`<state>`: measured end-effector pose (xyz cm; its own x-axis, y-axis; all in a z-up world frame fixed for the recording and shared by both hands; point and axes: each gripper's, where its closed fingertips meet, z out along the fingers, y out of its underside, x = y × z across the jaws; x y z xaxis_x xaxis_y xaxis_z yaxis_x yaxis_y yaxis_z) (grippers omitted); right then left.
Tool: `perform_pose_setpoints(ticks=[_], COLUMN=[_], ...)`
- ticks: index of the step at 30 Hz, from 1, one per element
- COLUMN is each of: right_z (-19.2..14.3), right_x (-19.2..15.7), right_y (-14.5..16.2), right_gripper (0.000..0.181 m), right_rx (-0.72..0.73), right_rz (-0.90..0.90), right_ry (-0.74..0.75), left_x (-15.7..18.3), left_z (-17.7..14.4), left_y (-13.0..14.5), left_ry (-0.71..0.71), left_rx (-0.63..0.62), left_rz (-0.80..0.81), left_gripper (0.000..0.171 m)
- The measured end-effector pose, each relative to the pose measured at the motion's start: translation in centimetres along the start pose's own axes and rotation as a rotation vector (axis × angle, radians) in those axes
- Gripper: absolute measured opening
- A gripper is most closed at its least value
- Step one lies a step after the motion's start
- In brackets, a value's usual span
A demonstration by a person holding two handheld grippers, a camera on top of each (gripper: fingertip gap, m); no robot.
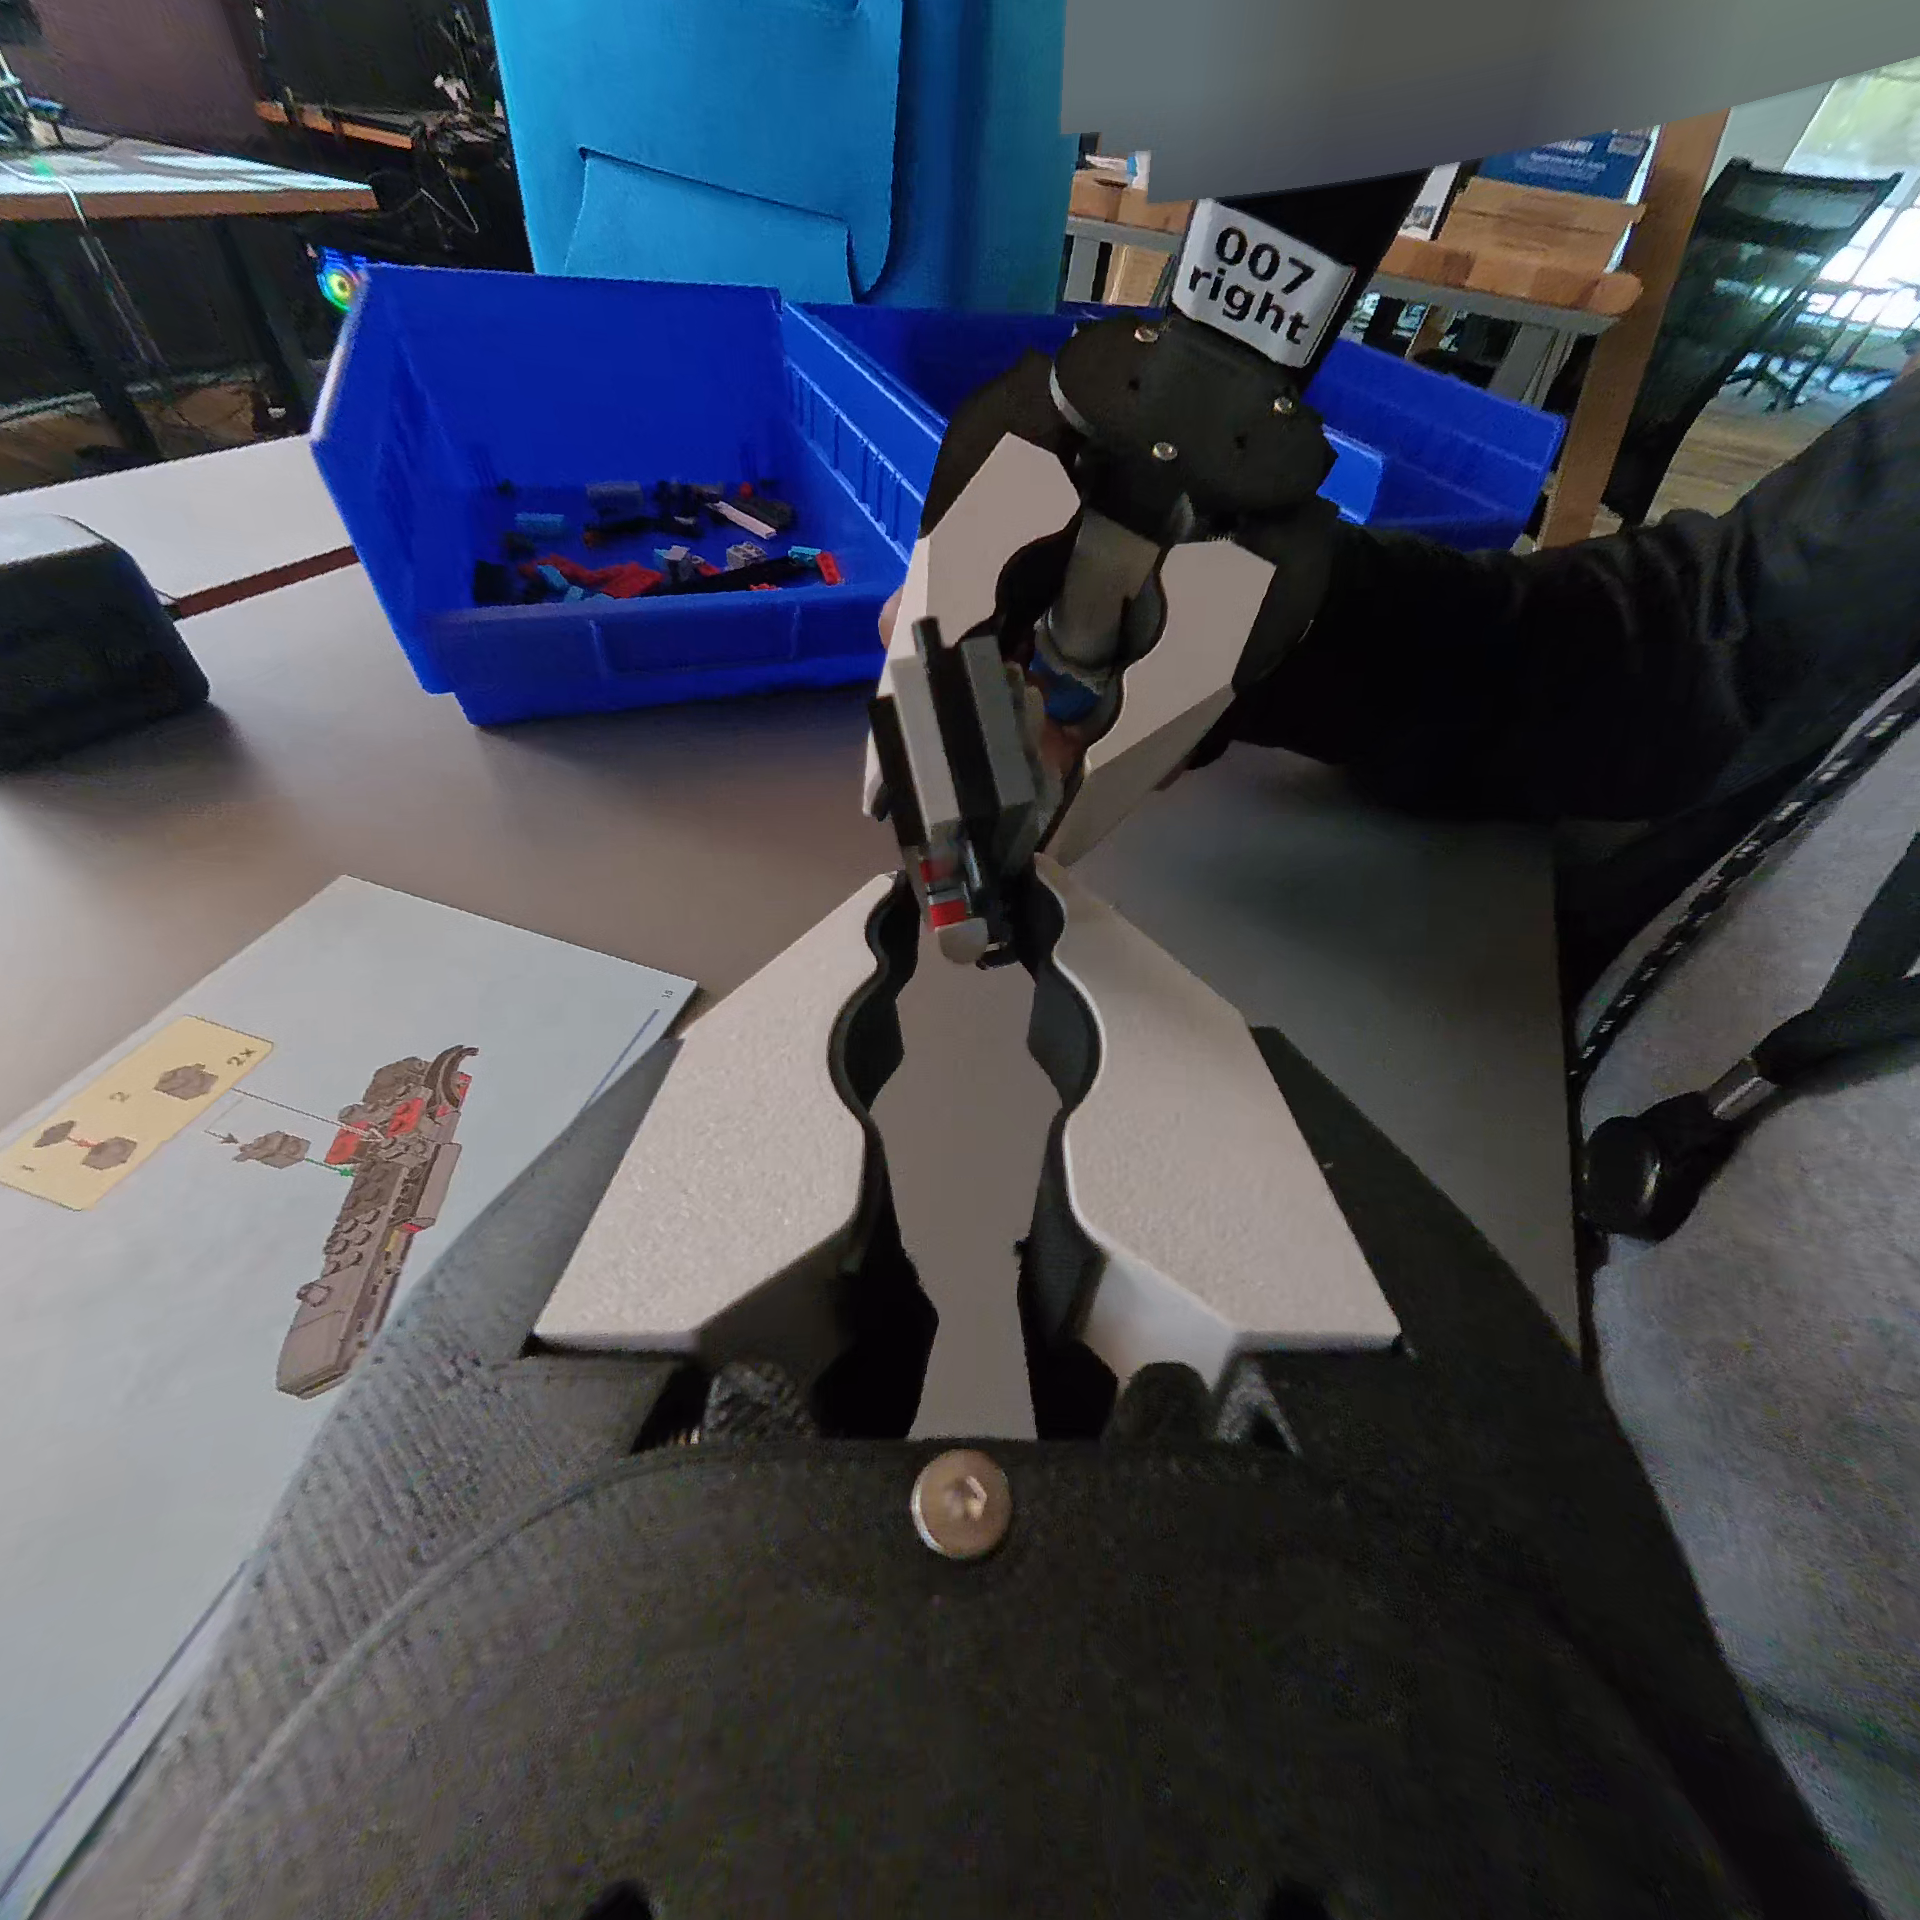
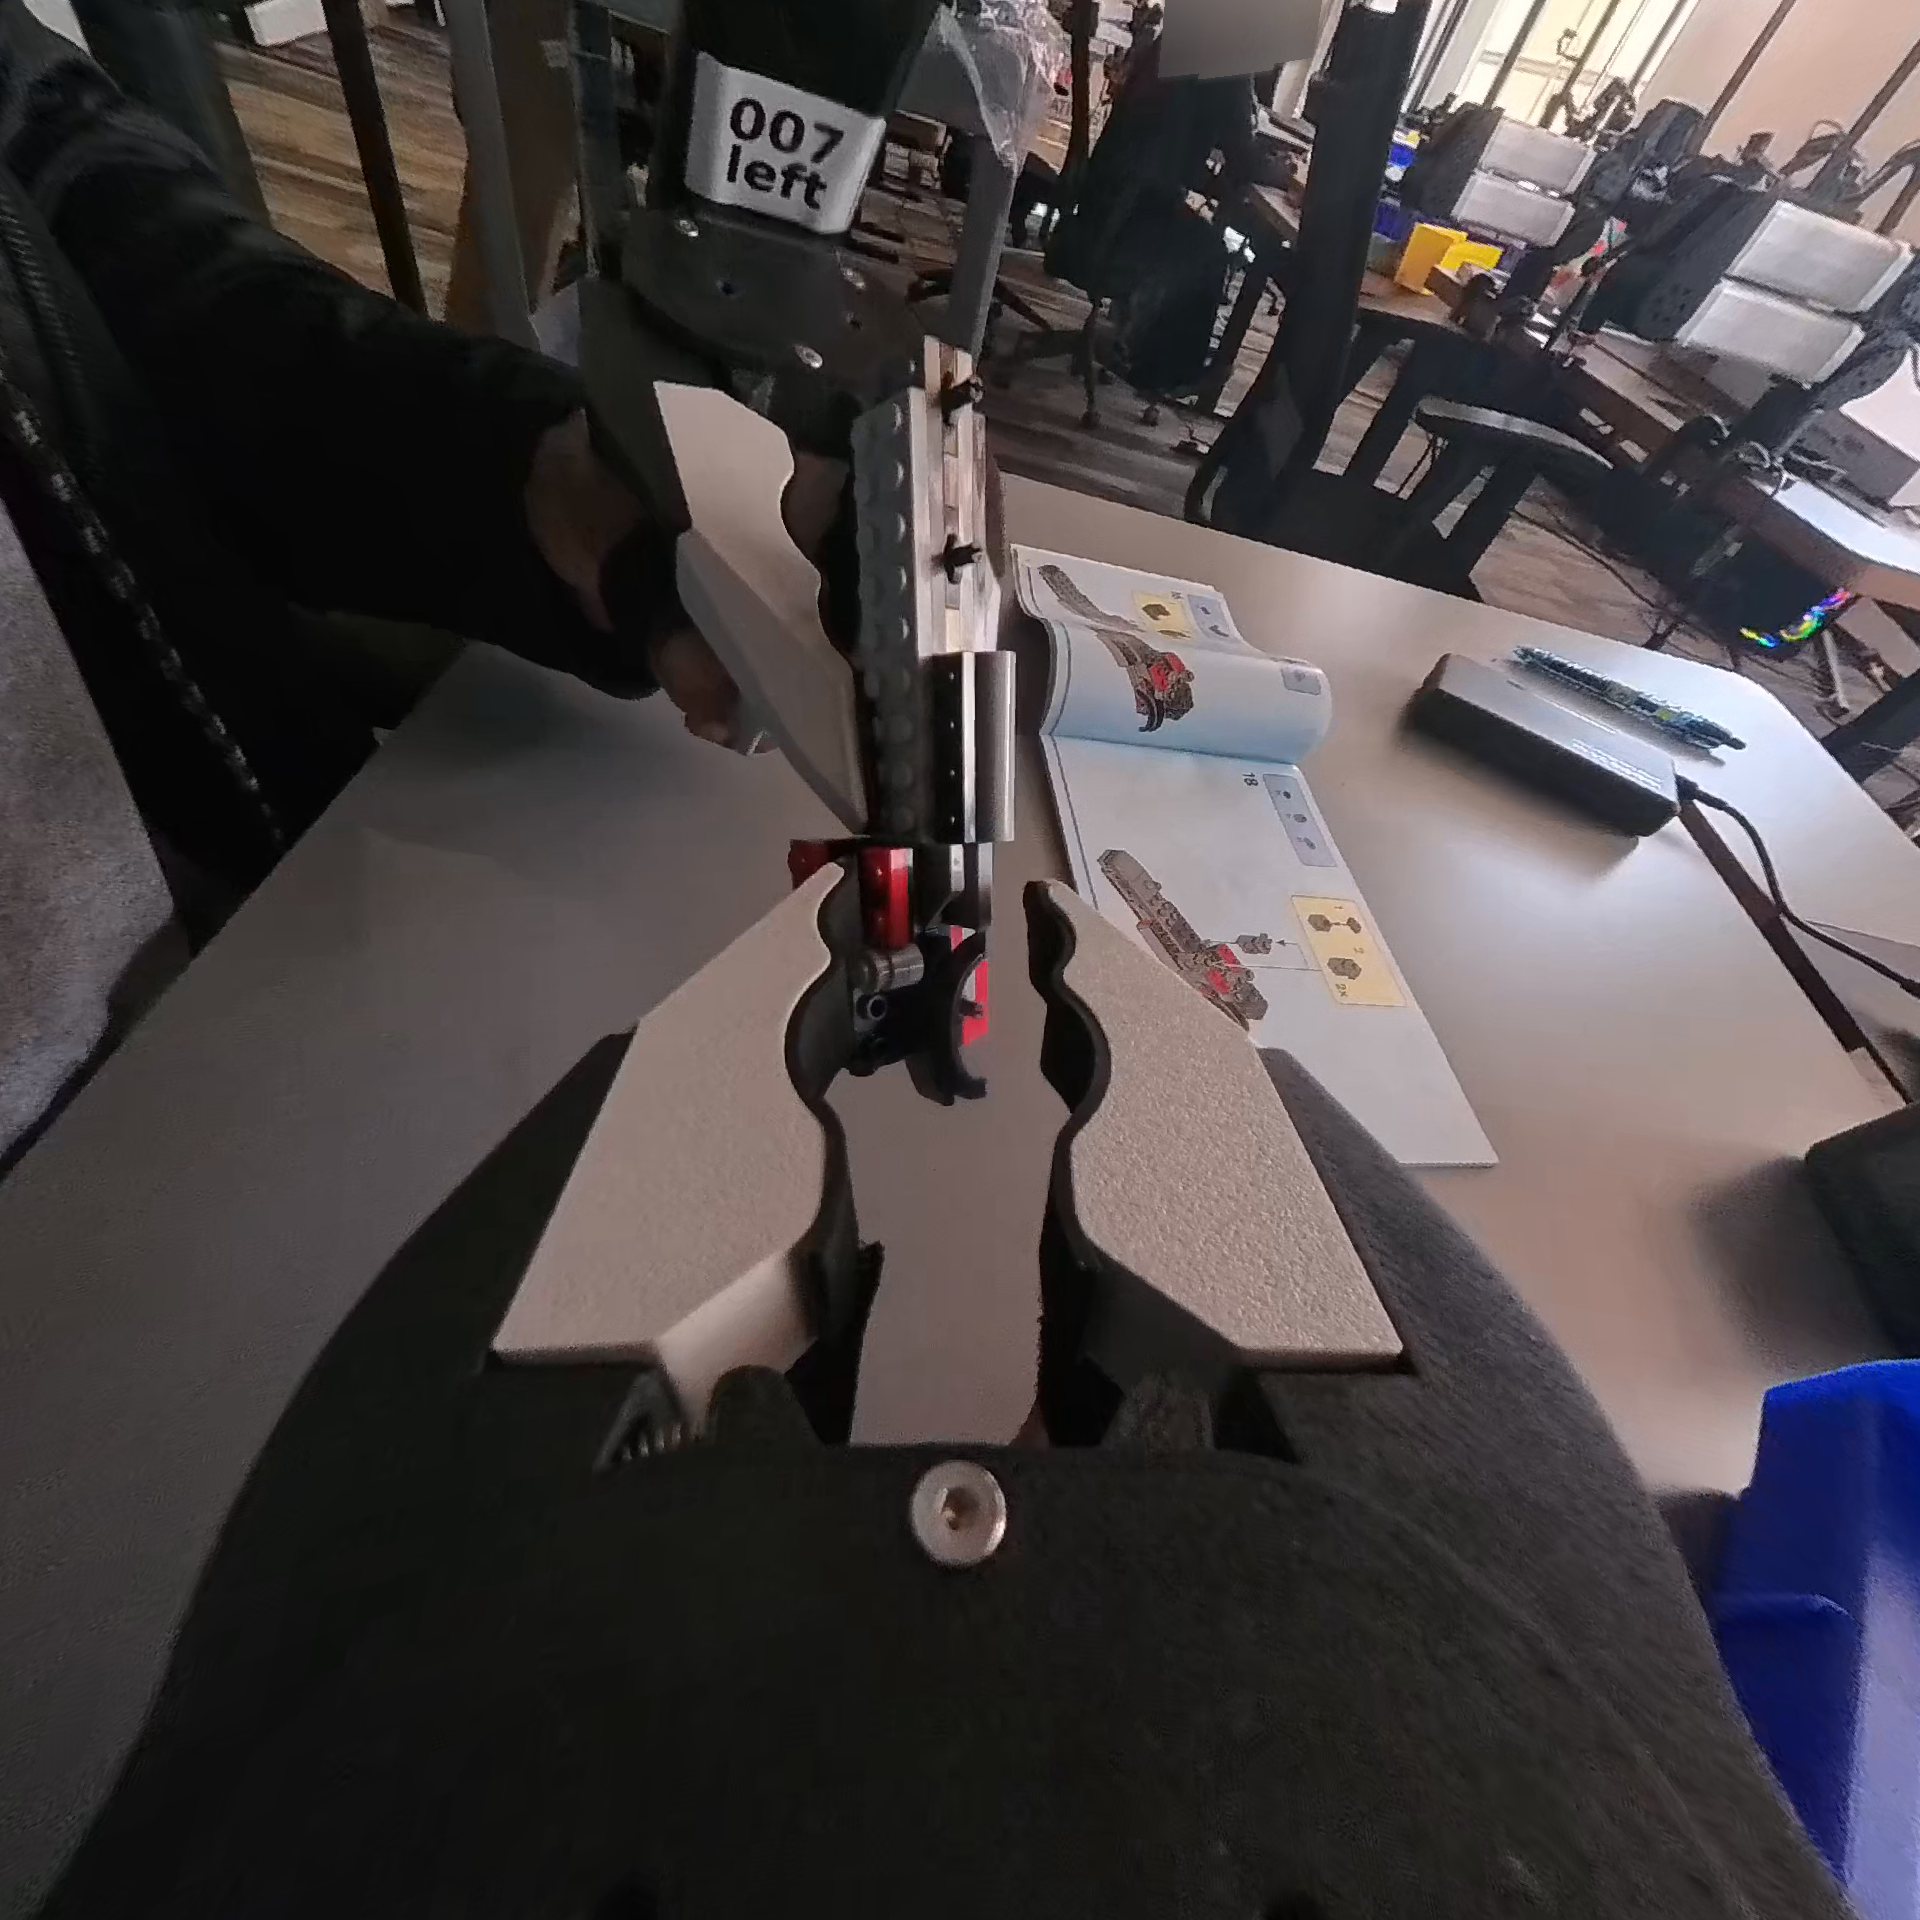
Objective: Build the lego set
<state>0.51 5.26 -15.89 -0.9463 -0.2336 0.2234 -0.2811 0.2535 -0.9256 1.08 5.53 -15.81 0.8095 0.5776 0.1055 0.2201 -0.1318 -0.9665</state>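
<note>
Now, left gripper [image 1: 971, 878]: clamped on the lego model [image 1: 961, 769]
Right gripper [image 2: 935, 883]: spread apart, model's clawed end straddled
Manual [image 2: 1195, 810]: laid open on table [image 2: 416, 935]

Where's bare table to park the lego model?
Bare table between the blue bin and the booklet; also between booklet and black box. Crowded where left hand-held gripper and right hand-held gripper meet at the lego model.

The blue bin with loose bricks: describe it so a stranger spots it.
In the left wrist view, on the grey table past the open booklet, stand a left bin and a right bin, both blue. Pick the left bin: small bricks lie scattered inside.
</note>
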Motion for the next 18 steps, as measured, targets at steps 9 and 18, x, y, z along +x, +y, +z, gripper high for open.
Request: perform_pose_setpoints(ticks=[9,18], right_z=[-1.0,-0.1], right_x=[0.2,0.0], right_y=[1.8,5.6], right_gripper=[0.065,0.056], right_rx=[-0.018,-0.214], right_rz=[0.092,0.100], right_ry=[0.028,0.072], left_x=[-2.5,-1.5], left_z=[1.4,2.3], left_y=[3.8,4.6], left_ry=[-0.065,0.015], left_rx=[-0.034,0.096], left_rz=[-0.666,-1.101], left_gripper=[0.019,0.019])
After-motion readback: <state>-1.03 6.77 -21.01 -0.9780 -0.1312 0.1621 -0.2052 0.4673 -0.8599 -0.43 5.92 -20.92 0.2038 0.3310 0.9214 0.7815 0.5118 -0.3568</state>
